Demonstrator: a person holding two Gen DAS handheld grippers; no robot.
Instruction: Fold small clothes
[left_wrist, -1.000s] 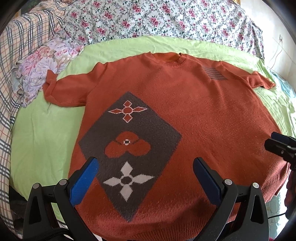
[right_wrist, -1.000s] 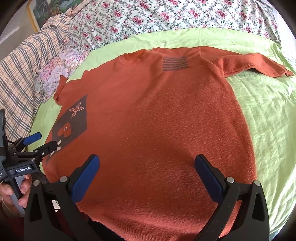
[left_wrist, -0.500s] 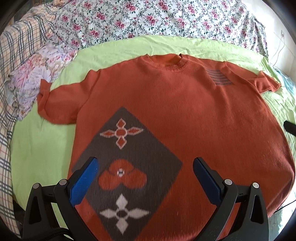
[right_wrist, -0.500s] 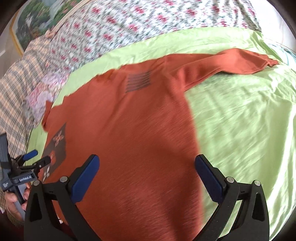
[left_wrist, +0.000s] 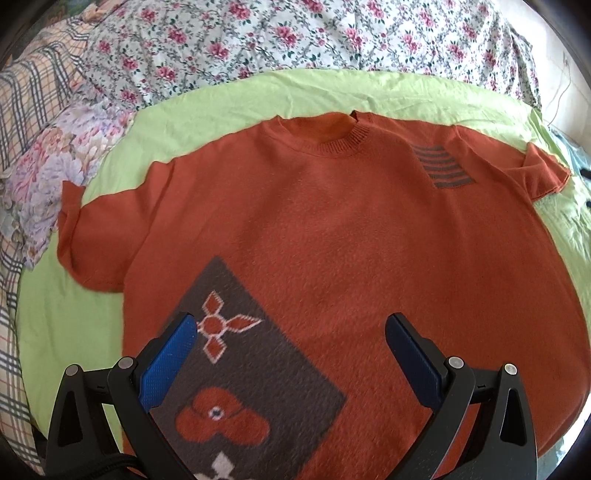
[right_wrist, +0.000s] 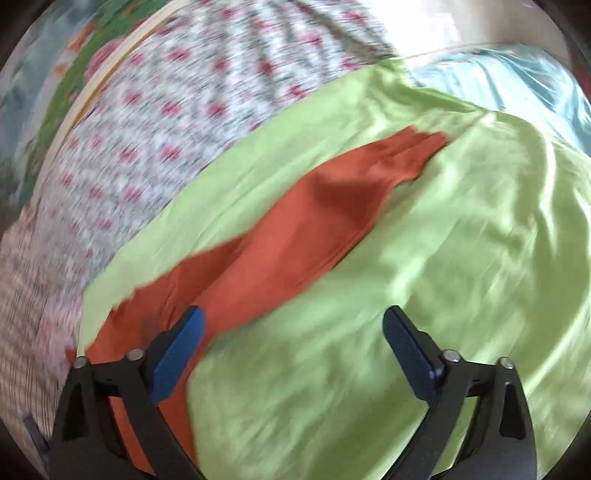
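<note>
Garment: although it lies spread flat, front up, on the light green bedsheet (left_wrist: 229, 99), the rust-orange knitted short-sleeved sweater (left_wrist: 332, 229) fills the middle of the left wrist view, neck toward the top, hem toward the bottom edge.
Motif: a brown diamond panel with flower shapes (left_wrist: 240, 369) sits at lower left of the sweater's front.
Surroundings: a floral bedcover (left_wrist: 295, 33) runs across the top of the frame, with a plaid cloth (left_wrist: 33, 92) at upper left.
Left gripper: the left gripper (left_wrist: 291, 354) stands wide apart over the lower body of the sweater, nothing between its blue pads.
Right gripper: the right gripper (right_wrist: 291, 349) has just been closing a little but remains spread wide and empty; in its blurred view it points past one orange sleeve (right_wrist: 332, 206) that stretches toward the upper right over the sheet.
Handling: the knit looks soft, limp and light, likely to drape and stretch when lifted, not slippery.
Where to hold: probably pinch a sleeve end or shoulder seam, and a hem corner, through both layers, so that the fold carries evenly.
</note>
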